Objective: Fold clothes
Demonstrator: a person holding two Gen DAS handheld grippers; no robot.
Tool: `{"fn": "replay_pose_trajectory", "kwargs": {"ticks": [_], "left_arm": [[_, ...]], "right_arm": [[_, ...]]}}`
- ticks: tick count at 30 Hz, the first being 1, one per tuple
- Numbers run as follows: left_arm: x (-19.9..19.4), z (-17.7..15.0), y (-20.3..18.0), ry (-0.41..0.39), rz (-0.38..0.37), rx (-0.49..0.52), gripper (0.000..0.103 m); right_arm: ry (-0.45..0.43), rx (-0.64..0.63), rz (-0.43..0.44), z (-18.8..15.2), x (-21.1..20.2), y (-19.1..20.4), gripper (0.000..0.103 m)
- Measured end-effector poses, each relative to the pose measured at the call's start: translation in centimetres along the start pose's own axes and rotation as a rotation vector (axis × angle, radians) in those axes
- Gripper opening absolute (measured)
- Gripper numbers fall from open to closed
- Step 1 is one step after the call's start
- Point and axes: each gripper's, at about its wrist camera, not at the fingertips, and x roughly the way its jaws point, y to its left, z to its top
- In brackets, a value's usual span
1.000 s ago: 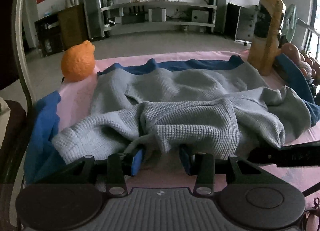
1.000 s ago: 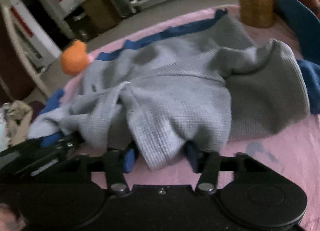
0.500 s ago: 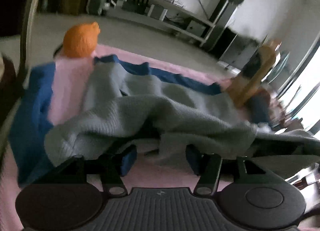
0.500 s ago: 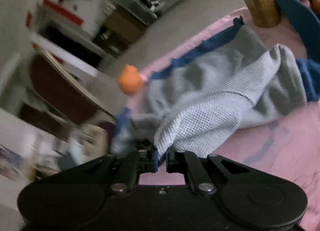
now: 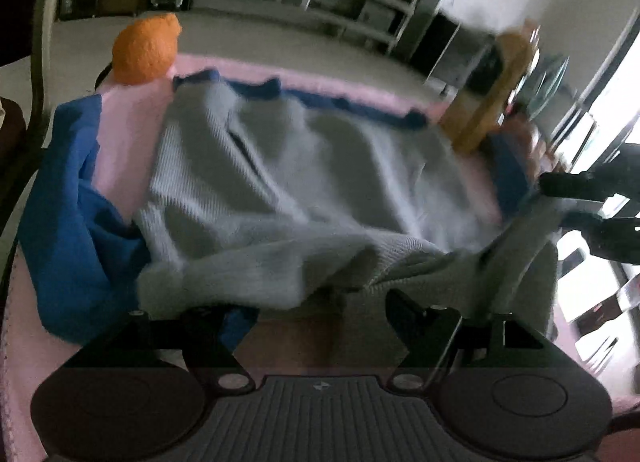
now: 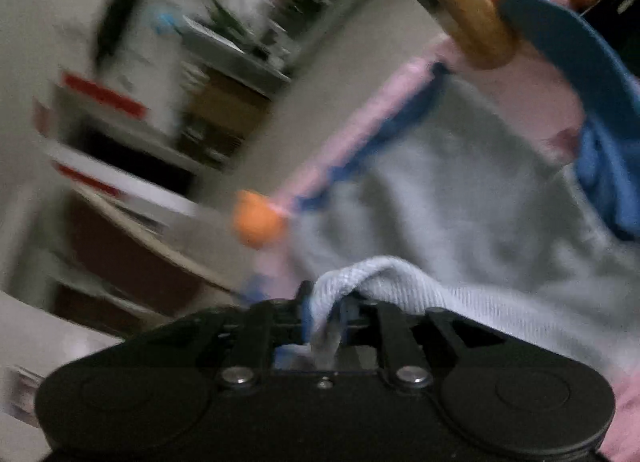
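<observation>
Broadly, the grey knit sweater (image 5: 304,165) lies spread over a pink cloth (image 5: 128,121) on the bench, its long axis running across the left wrist view from the left edge toward the right, where one end is lifted off the surface. Its near hem is bunched into a thick roll just ahead of the left tool (image 5: 320,306), whose jaws stand wide apart and are opening; the fabric sits above and between them, with no pad seen pressing on it. The right tool (image 6: 326,312) has a fold of the sweater pinched between its fingers, and its jaws are opening. A blue garment (image 5: 76,221) lies under and beside the sweater. An orange fruit (image 5: 146,47) sits at the far left corner, a tall amber bottle (image 5: 492,101) at the far right.
</observation>
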Motion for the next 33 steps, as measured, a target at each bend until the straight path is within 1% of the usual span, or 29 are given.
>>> {"fn": "replay_pose_trajectory", "kwargs": {"ticks": [1,2,3,4,7,8,10,12,13,14,15,16,17,18,19,20,21,22,23,24,25,28,31,32,33], "left_arm": [[0.0,-0.2,-0.1,0.009,0.001,0.003,0.071],[0.0,-0.5,-0.2,0.016,0.002,0.006,0.071],[-0.3,-0.8,-0.2,0.02,0.003,0.005,0.071],[-0.6,-1.3,-0.2,0.026,-0.001,-0.009,0.071],[-1.7,-3.1,-0.1,0.047,-0.015,-0.058,0.072],[-1.9,-3.9,-0.4,0.056,-0.022,-0.068,0.072],[-1.9,-5.6,-1.2,0.074,-0.023,-0.055,0.072],[-0.8,-6.5,-2.6,0.077,0.043,0.032,0.071],[-0.1,-6.7,-3.3,0.069,0.086,0.09,0.071],[0.7,-6.7,-3.6,0.063,0.115,0.121,0.068],[1.4,-6.8,-3.8,0.057,0.141,0.146,0.064],[1.9,-6.8,-3.8,0.051,0.13,0.144,0.06],[2.4,-6.9,-3.8,0.046,0.113,0.137,0.06],[2.3,-7.0,-4.1,0.022,0.099,0.156,0.035],[2.1,-7.1,-4.6,0.014,0.09,0.178,0.009],[1.8,-7.2,-5.0,0.01,0.082,0.2,0.0],[1.1,-7.3,-5.3,-0.001,0.071,0.206,0.002],[-0.1,-7.5,-5.7,-0.02,0.061,0.212,0.002],[-1.3,-7.7,-6.0,-0.04,0.052,0.218,0.002],[-2.9,-8.1,-6.4,-0.076,0.036,0.225,0.002],[-4.6,-8.4,-6.5,-0.105,0.005,0.215,0.002],[-9.9,-9.4,-6.7,-0.187,-0.109,0.166,0.002],[-15.3,-11.4,-7.2,-0.257,-0.189,0.167,0.002],[-16.9,-12.3,-7.3,-0.267,-0.203,0.172,0.001],[-17.7,-13.0,-7.4,-0.252,-0.209,0.171,0.0]], "right_arm": [[0.008,-0.004,-0.044,-0.3,0.3,-0.5,0.039],[0.013,-0.005,-0.083,-0.6,0.4,-1.0,0.04],[0.013,-0.007,-0.072,-1.0,-0.1,-1.5,0.048],[0.011,-0.009,-0.05,-1.4,-0.9,-1.9,0.061],[-0.001,-0.044,-0.008,-3.6,-4.4,-2.8,0.078],[0.006,-0.058,0.006,-4.4,-5.3,-3.2,0.079],[0.072,-0.081,0.015,-6.4,-5.8,-4.0,0.081],[0.149,-0.124,-0.017,-8.5,-4.6,-4.8,0.08],[0.159,-0.141,-0.046,-9.4,-3.6,-5.0,0.079],[0.166,-0.157,-0.076,-10.2,-2.6,-5.3,0.079],[0.162,-0.172,-0.1,-10.6,-1.4,-5.5,0.078],[0.156,-0.186,-0.123,-10.9,-0.3,-5.7,0.075],[0.141,-0.205,-0.147,-11.2,0.7,-5.9,0.073],[0.124,-0.225,-0.171,-11.4,1.7,-6.0,0.063],[0.11,-0.248,-0.18,-11.6,2.2,-6.1,0.041],[0.097,-0.272,-0.185,-11.7,2.5,-6.1,0.028],[0.083,-0.293,-0.185,-12.0,2.2,-5.7,0.006],[0.068,-0.314,-0.183,-12.3,1.7,-5.3,0.004],[0.05,-0.331,-0.172,-12.6,0.6,-4.6,0.003],[0.032,-0.347,-0.16,-13.0,-0.6,-3.9,0.003],[0.027,-0.343,-0.136,-13.3,-1.9,-3.3,0.003],[0.042,-0.334,-0.046,-15.2,-6.5,-1.6,0.003],[0.061,-0.353,0.044,-17.6,-11.7,-0.1,0.003],[0.076,-0.351,0.084,-18.3,-13.2,0.2,0.003],[0.101,-0.343,0.118,-19.1,-14.1,0.6,0.003]]}}
